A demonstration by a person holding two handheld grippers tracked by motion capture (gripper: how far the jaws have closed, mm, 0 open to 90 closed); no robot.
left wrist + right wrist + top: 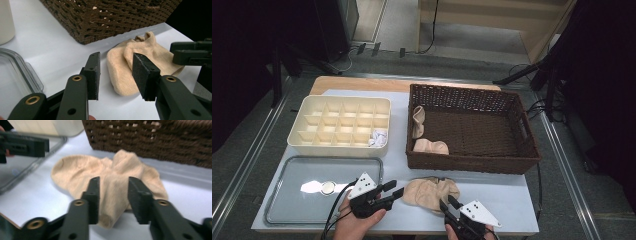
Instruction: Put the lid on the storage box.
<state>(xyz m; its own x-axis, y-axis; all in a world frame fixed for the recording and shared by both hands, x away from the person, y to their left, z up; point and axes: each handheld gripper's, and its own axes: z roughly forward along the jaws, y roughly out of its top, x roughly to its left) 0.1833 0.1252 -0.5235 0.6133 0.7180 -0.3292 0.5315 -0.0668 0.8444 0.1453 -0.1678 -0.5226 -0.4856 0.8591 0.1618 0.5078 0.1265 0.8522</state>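
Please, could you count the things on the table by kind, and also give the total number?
Beige socks: 3 (one on the table between the grippers, two in the basket)
White balled socks: 1, in the divider box
Wicker baskets: 1
Divider boxes: 1
Trays: 1
Total: 7

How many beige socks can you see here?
3, perhaps more: one beige sock lies on the table in front of the basket, between both tongs; two lie inside the basket at its left side, one behind the other. Layers may hide more.
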